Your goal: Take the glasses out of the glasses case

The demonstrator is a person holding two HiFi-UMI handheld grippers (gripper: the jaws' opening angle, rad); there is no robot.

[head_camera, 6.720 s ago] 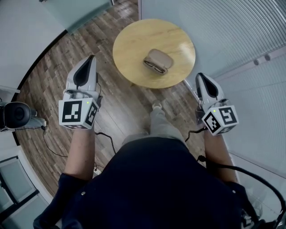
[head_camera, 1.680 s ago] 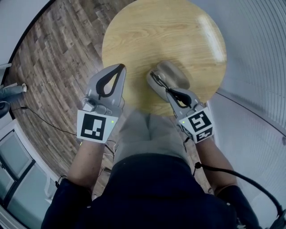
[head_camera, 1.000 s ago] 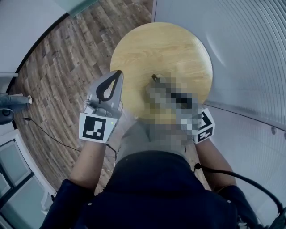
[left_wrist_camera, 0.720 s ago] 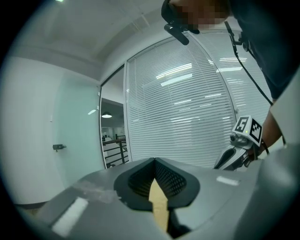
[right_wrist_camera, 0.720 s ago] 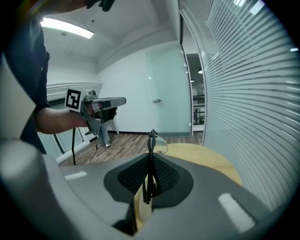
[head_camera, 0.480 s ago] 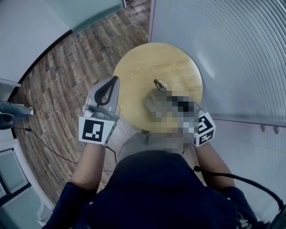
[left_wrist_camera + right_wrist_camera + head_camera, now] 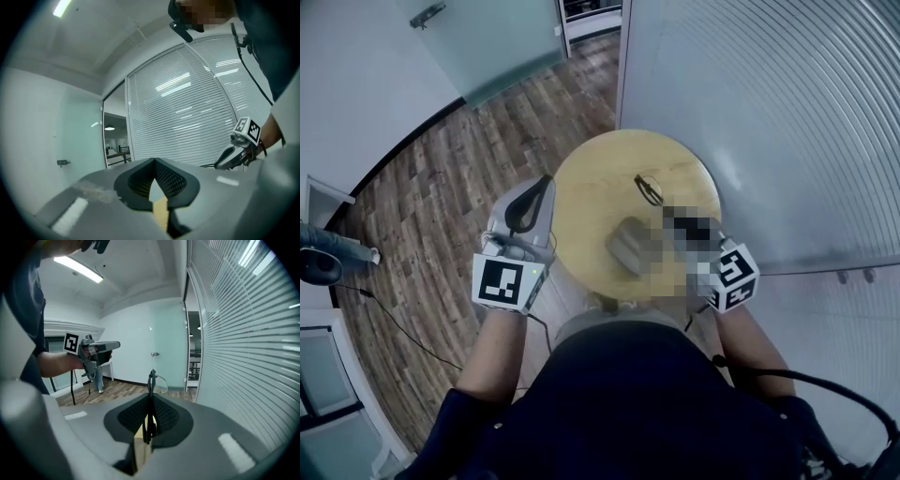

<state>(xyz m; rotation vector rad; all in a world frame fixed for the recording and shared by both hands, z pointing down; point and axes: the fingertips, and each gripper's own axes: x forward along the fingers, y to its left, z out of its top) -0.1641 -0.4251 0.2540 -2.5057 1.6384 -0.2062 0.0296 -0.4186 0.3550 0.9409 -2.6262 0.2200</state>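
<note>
Head view: a round wooden desk [image 7: 591,202] stands on a plank floor [image 7: 441,178] beside a wall of blinds [image 7: 787,112]. The case [image 7: 628,246] lies on the near half of the desk; I cannot tell if its lid is up. The glasses [image 7: 649,189] are out of the case, over the desk's far half, at the tip of the right tongs [image 7: 671,216], which are partly blurred over. The left tongs [image 7: 545,181] hang at the desk's left edge, apart from the case.

Left gripper view: the left tongs [image 7: 153,161] are closed tip to tip with nothing between them. A sliver of desk [image 7: 160,212] shows below the tips.

Right gripper view: the right tongs [image 7: 151,401] are clamped on the glasses [image 7: 151,379], whose dark frame stands upright above the tips, one lens [image 7: 161,382] to its right.
</note>
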